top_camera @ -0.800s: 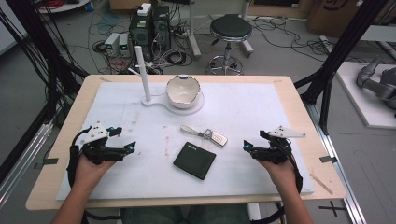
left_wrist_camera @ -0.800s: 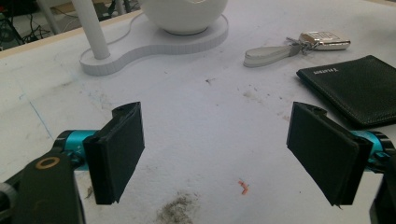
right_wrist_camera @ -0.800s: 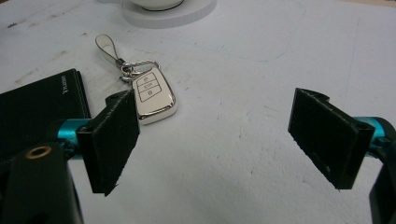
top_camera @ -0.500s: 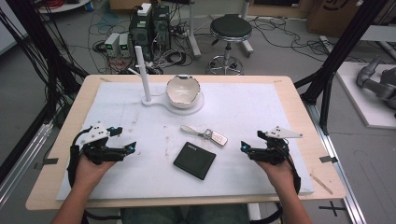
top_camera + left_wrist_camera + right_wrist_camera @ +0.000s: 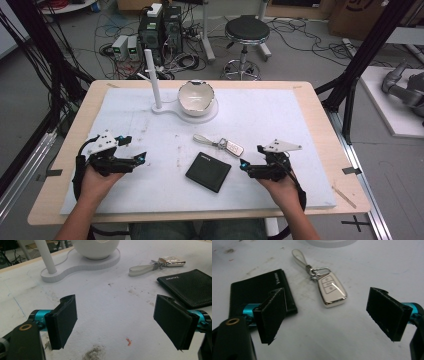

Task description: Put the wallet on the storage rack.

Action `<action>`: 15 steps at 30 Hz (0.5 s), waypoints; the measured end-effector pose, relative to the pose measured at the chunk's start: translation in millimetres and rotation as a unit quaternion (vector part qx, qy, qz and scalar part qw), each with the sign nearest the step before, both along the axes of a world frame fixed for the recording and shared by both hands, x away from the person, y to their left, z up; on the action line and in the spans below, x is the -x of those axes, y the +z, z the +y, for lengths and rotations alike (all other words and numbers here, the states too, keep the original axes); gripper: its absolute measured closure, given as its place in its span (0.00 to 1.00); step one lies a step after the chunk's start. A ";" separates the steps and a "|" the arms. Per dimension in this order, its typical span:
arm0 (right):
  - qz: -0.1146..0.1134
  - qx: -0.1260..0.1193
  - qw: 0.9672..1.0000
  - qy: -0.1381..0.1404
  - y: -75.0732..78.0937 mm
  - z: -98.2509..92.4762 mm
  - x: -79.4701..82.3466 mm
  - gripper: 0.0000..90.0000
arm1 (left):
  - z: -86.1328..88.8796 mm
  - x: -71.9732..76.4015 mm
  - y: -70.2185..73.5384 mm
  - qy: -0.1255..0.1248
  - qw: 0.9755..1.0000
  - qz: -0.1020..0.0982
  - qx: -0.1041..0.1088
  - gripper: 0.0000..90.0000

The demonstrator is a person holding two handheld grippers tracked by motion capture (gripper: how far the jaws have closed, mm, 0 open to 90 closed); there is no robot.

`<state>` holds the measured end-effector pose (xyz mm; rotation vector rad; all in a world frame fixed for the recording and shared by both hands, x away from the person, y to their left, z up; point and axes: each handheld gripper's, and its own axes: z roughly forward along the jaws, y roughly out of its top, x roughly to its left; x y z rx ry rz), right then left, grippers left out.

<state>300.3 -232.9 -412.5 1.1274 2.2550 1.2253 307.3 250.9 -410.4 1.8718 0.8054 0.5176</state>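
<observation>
The car key fob lies just ahead of the right gripper, long axis pointing away. Right is nearer. Both grippers, including the left gripper, stand released and empty.

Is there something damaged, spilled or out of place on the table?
The white bowl on its stand has a jagged, uneven rim, as if chipped or cut. The white mat carries dirty smudges and a small orange speck. The wallet and key fob lie flat and whole.

Black wallet lying flat, silver key fob just beyond, apart
</observation>
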 end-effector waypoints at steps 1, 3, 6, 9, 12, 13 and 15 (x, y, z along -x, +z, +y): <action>0.003 0.002 1.000 0.006 -1.4 4.7 0.4 0.19 | 0.2 -0.1 0.1 0.001 1.000 -0.001 -0.001 0.21; 0.011 0.011 1.000 0.015 -4.0 14.7 2.5 0.19 | 0.5 0.1 0.2 0.001 1.000 0.000 0.000 0.21; 0.018 0.026 0.999 0.028 -7.8 27.8 5.9 0.19 | 0.6 0.3 0.3 0.001 1.000 -0.001 0.000 0.21; 0.036 0.028 0.999 0.027 -12.4 37.2 9.8 0.19 | -0.1 0.4 0.0 0.001 1.000 -0.002 0.001 0.21; 0.052 0.029 0.998 0.017 -16.3 45.9 15.3 0.19 | -0.7 0.3 0.2 -0.001 1.000 -0.001 -0.001 0.21; 0.055 0.028 0.998 0.015 -17.4 48.9 17.1 0.19 | -1.0 0.4 0.3 -0.001 1.000 -0.001 -0.001 0.21; 0.061 0.031 0.998 0.009 -18.5 55.0 20.2 0.19 | -1.1 0.5 0.6 0.000 1.000 -0.002 -0.002 0.21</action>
